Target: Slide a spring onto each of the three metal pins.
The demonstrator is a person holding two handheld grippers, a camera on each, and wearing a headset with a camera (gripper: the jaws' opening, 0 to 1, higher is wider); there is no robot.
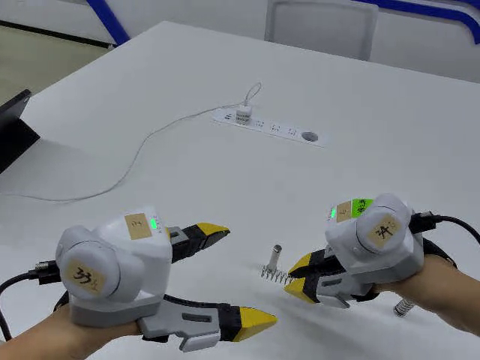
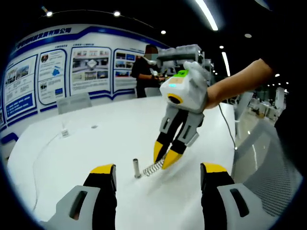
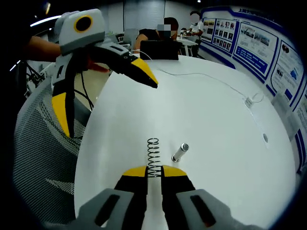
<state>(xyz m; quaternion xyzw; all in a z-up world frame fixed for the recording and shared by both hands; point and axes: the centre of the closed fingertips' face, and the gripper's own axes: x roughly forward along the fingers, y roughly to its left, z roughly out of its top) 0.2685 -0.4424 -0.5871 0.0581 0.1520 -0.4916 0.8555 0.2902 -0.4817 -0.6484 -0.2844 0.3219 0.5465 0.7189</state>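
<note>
Jaws, right gripper (image 3: 153, 171): together, clamped on one end of a spring (image 3: 153, 155). The yellow tips point down toward the white surface (image 1: 225, 172).

Spring: coil lies low and nearly level over the surface. Its free end reaches the foot of the metal pin (image 1: 275, 257); contact cannot be told. It is not threaded onto the pin.

Metal pin: short, silver, standing on end on the surface, just beside the right gripper's tips and between the two grippers.

Jaws, left gripper (image 1: 246, 276): wide apart, holding nothing, yellow tips aimed at the pin and spring from the other side, apart from both.

Second spring (image 1: 403, 306): lying on the surface close by the person's right hand (image 1: 427, 289), behind the right gripper.

Power strip (image 1: 266, 127): white, farther back on the surface, with a white plug (image 1: 244, 115) seated in it and a thin white cable (image 1: 150, 142) trailing off to the left.

Dark panel (image 1: 11, 127): at the left edge of the surface, well apart from the work.
</note>
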